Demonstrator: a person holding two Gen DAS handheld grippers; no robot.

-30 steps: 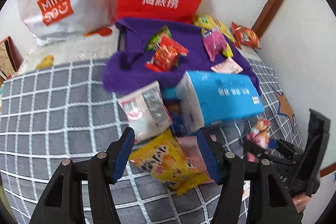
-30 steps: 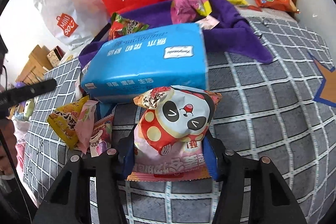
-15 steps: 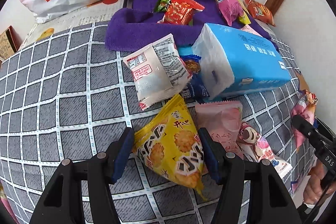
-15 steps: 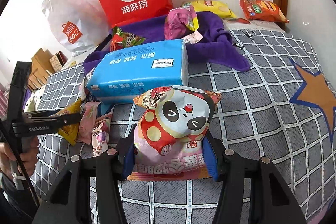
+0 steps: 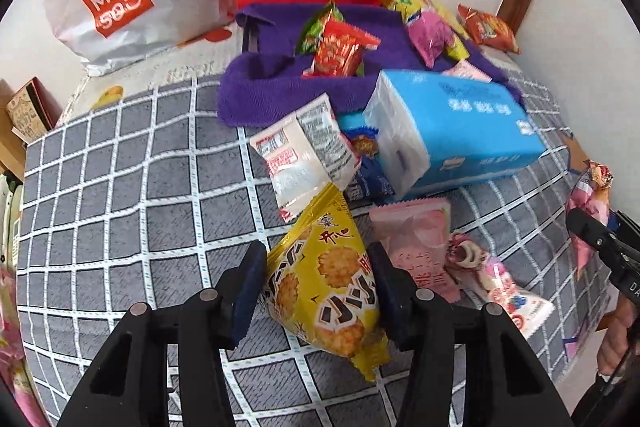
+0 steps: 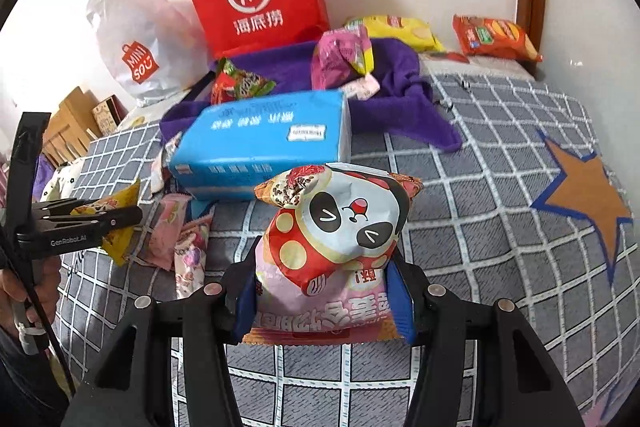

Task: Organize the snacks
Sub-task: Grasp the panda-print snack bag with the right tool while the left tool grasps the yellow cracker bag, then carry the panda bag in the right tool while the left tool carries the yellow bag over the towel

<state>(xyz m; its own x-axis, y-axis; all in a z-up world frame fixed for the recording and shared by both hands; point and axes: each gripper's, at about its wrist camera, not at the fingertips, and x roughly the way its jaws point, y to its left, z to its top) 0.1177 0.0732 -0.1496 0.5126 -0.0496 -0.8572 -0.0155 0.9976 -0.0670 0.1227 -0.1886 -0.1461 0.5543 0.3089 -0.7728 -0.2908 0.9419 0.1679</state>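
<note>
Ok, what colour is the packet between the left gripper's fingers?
Yellow, printed with round crackers: the yellow cracker packet shows best in the left wrist view.

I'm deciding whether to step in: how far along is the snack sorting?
Early. Done: a few packets lie on the purple towel. In hand: the right gripper holds the panda bag; the left gripper has just closed on the yellow cracker bag. Left: white, pink packets beside the tissue pack.

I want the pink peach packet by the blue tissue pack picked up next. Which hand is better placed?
Neither is free: the left tongs grip the yellow cracker bag, the right tongs the panda bag. The left sits right beside the pink packet.
</note>
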